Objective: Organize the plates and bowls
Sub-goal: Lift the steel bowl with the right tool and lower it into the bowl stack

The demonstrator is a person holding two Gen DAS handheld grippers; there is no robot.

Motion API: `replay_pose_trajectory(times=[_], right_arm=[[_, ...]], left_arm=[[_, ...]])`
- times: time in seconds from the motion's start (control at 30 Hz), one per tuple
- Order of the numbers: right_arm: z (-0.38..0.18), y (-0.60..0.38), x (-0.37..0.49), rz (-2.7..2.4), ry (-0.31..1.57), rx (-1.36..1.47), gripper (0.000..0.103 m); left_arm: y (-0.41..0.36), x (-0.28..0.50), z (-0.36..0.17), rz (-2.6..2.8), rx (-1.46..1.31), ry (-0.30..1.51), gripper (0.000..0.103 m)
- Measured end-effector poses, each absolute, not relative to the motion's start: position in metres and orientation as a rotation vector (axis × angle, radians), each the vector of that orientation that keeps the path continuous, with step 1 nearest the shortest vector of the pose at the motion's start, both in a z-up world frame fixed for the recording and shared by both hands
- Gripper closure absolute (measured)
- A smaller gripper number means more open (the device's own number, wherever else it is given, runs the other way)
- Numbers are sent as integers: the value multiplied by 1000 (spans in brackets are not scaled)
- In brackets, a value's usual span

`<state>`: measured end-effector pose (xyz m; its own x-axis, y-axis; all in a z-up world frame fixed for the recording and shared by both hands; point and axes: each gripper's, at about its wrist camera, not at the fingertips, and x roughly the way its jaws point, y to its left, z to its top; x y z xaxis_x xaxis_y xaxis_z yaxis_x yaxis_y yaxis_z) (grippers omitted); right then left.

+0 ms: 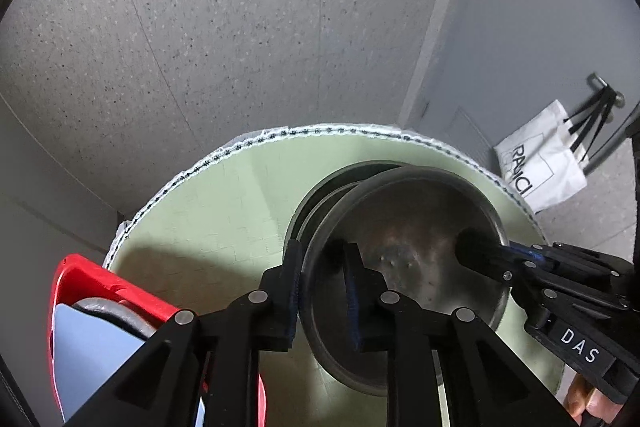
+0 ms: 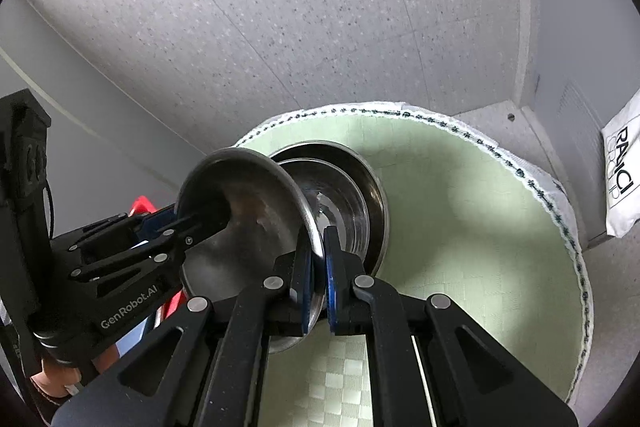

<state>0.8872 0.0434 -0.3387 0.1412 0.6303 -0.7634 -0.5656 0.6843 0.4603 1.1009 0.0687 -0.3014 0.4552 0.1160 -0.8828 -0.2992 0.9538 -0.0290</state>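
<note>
Though tilted, one plate (image 2: 248,211), two bowls (image 2: 344,199)

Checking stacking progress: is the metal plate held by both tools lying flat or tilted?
Tilted. The plate, gripped by left tool and right tool, leans over the stacked bowls, its rim raised.

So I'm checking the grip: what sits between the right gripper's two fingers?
The rim of the tilted steel plate sits between the right gripper fingers, clearest in the right wrist view, above the stacked bowls.
</note>
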Motion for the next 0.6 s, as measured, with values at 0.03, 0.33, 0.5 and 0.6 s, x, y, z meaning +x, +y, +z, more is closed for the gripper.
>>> replay_pose_trajectory(times=[0.03,0.33,0.5,0.6], right_arm=[[-340,44,888,855,1138,61,98],[-351,54,899,807,1162,32,93],[-350,54,900,802,1163,26,92],[-347,52,899,800,1157,34,84]], left_arm=[[69,1106,-305,257,-196,1074,85],[79,1122,-325,246,-217,1096,78],[75,1122,-325,242,-206,1094,65],[77,1116,-320,250,-224,1072,48]])
